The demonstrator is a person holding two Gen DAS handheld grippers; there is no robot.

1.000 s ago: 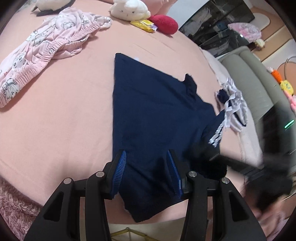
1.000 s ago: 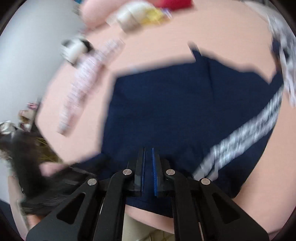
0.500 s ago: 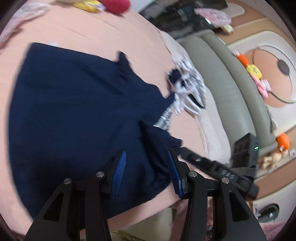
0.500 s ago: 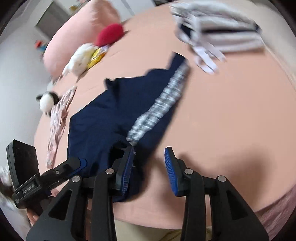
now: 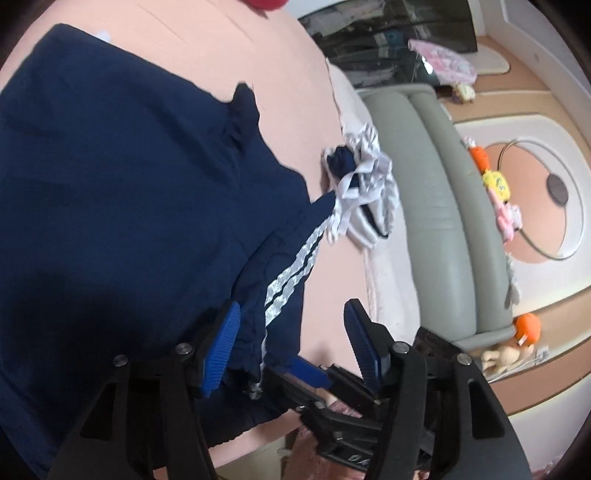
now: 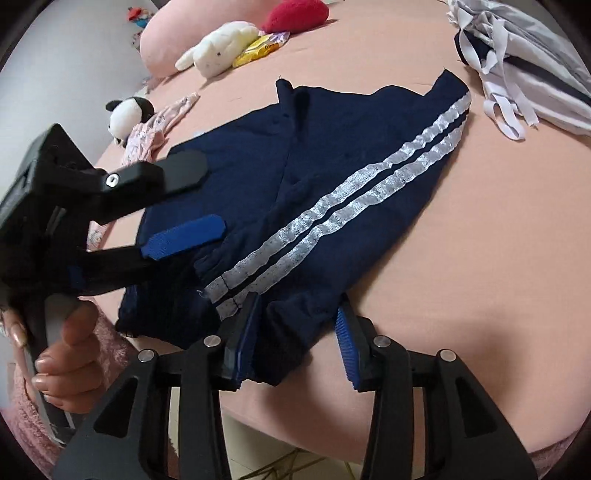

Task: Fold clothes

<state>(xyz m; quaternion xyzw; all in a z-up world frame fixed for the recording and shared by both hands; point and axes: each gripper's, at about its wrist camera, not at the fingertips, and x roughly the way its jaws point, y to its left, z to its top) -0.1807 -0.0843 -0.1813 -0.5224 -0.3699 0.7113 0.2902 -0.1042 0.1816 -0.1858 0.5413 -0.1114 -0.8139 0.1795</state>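
Note:
A navy garment (image 5: 122,206) with two white stripes (image 6: 332,210) lies spread on the pink bed (image 6: 480,221). Its striped side is folded over the middle. My left gripper (image 5: 291,347) hovers over the near striped corner with its jaws opening; cloth lies between them and neither pad presses on it. In the right wrist view the left gripper (image 6: 192,201) comes in from the left, held by a hand (image 6: 70,354). My right gripper (image 6: 295,343) is at the near hem, jaws opening, with a fold of navy cloth loose between its blue pads (image 6: 345,347).
A folded white and navy pile (image 6: 517,74) sits at the bed's far right. Plush toys (image 6: 218,48), a red cushion (image 6: 295,14) and pink pyjamas (image 6: 147,133) lie at the far side. A grey sofa (image 5: 436,206) runs beside the bed. The bed's front edge is just below both grippers.
The left view has swung right from the whole garment to its striped corner, and the left jaws have widened. The right gripper went from shut to open and settled at the near hem.

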